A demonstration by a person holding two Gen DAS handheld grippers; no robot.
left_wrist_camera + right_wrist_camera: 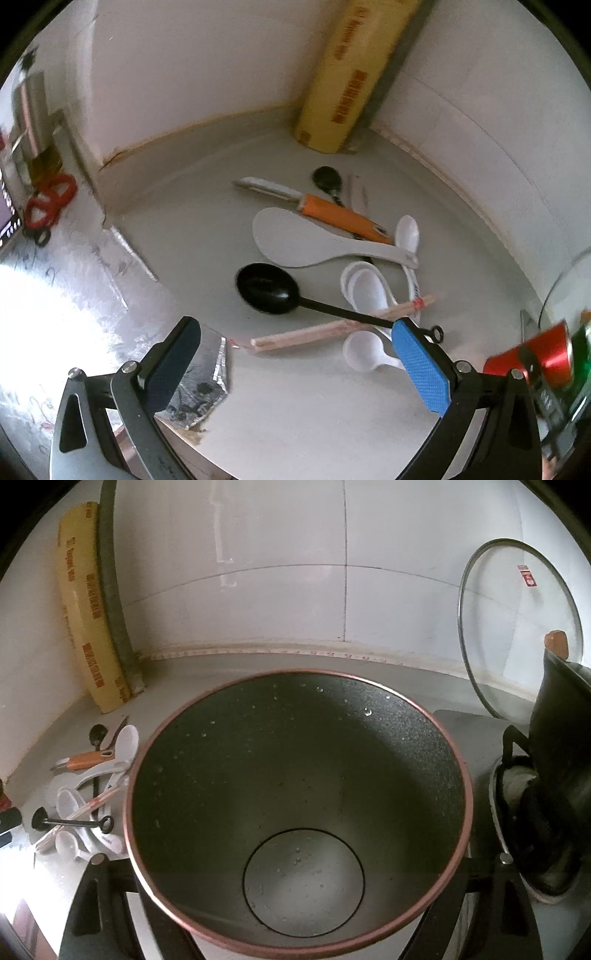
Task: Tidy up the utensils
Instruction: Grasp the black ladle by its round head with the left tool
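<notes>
Here, utensils heaped near the table's back corner: black ladle (266,288) foremost, white rice paddle (288,238), orange-handled peeler (332,212), nested white spoons (364,286), wrapped chopsticks (332,325). Left gripper (295,354) with fingers (419,369) spread wide, empty, one pad beside the ladle's handle, probably lining up a pick. Right gripper (295,915) clenched, seemingly bracing the dark wok (369,738) as receptacle; fingertips hidden beneath it.

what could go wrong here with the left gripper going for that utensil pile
The black ladle lies across the chopsticks and white spoons, so lifting it may drag or scatter them. The left gripper is open, one pad near the ladle's thin handle, which could slip out. The right gripper appears clamped on a large pot close to the pile, which it might bump.
</notes>
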